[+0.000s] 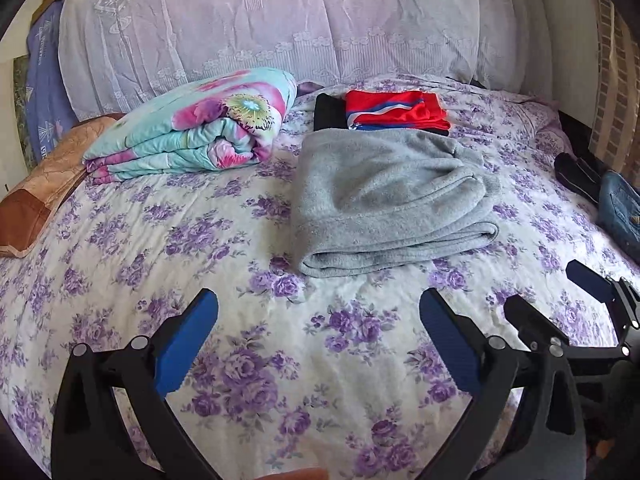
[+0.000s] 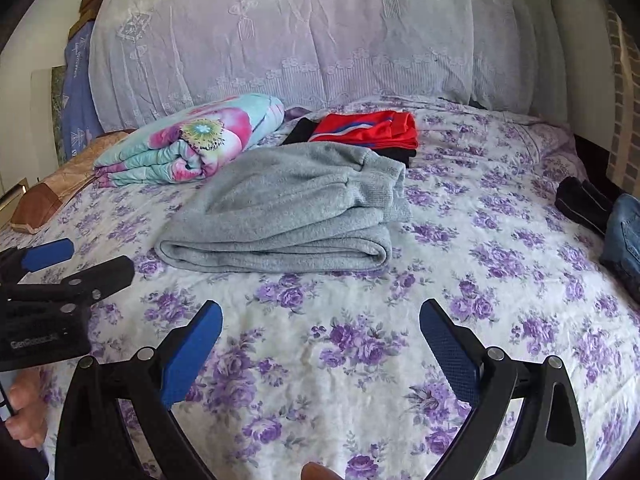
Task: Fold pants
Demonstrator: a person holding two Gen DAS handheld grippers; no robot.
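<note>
Grey pants [image 1: 390,196] lie folded into a thick bundle on the floral bedsheet [image 1: 280,340], their folded edge facing me; in the right wrist view the same grey pants [image 2: 288,212] sit ahead and left of centre. My left gripper [image 1: 318,316] hovers open over bare sheet, short of the bundle. Beside it my right gripper [image 1: 546,292] shows at the right edge, open. In its own view the right gripper [image 2: 320,320] is open above the sheet with nothing between its fingers. The left gripper [image 2: 86,258] appears at the left edge there.
Behind the grey pants lies a folded red garment [image 1: 394,114] on a black one. A folded floral quilt [image 1: 192,128] sits back left beside a brown pillow [image 1: 40,184]. Dark clothes [image 1: 576,174] and jeans [image 1: 622,208] lie at the right edge. Lace-covered pillows [image 1: 280,24] stand behind.
</note>
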